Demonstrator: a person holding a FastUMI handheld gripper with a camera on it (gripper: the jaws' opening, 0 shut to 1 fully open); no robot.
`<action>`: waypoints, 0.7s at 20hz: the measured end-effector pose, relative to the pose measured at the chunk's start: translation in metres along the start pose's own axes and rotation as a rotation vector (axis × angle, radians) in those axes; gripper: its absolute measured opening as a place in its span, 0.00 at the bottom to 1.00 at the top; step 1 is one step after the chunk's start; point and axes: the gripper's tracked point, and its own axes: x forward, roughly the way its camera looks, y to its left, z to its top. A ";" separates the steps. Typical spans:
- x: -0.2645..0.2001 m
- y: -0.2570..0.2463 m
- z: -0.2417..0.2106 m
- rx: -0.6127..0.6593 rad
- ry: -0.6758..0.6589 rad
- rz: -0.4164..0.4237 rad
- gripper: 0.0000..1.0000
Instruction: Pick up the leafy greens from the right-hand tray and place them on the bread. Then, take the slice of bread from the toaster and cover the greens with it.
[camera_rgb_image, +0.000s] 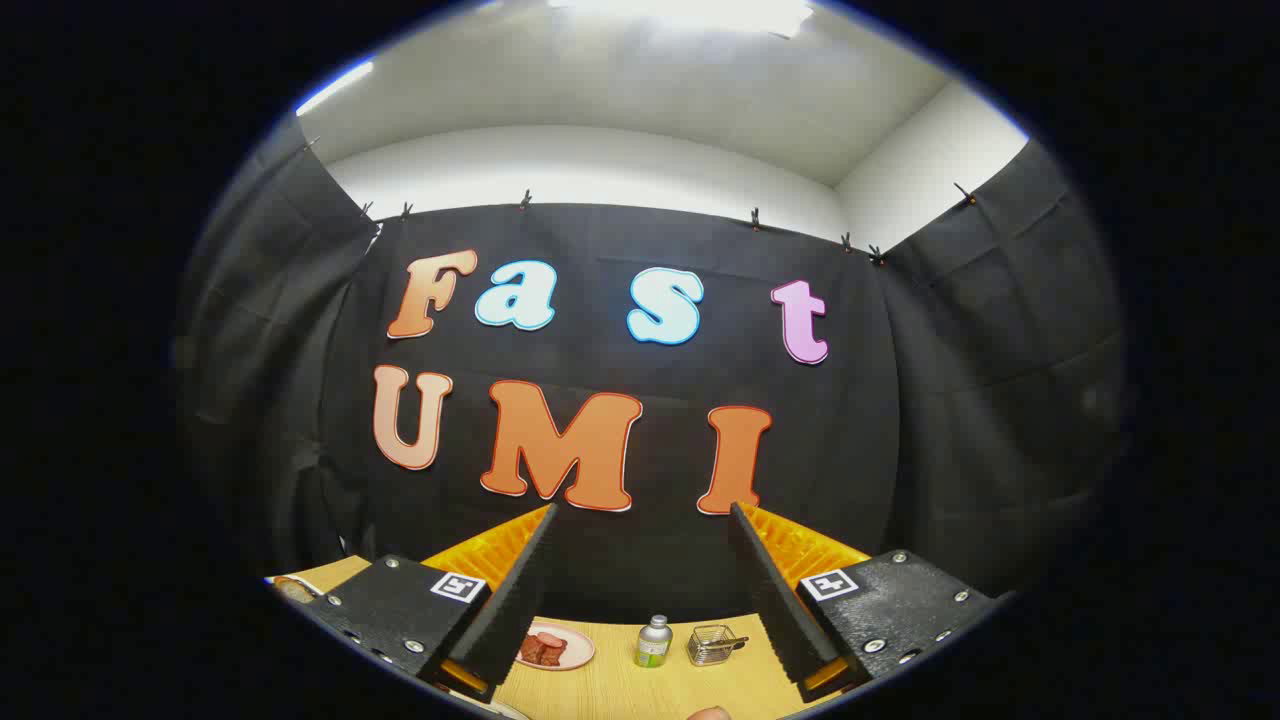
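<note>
Tool (640, 520) fingers stand wide apart, released, grasping nothing, raised and aimed at the booth's cloth wall above the wooden surface (610, 690). Between the fingers, toward six o'clock, sit a plate (578, 655) of reddish meat slices, a small bottle (653, 642) upright, and a wire basket (712, 645). At eight o'clock, another plate's edge (292, 588) shows something bread-like, too small to tell.
</note>
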 end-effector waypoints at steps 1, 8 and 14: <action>0.000 0.003 0.001 0.003 0.003 0.002 0.99; -0.006 0.021 0.004 0.012 0.012 0.026 0.98; -0.019 0.016 -0.009 0.012 0.055 0.017 0.99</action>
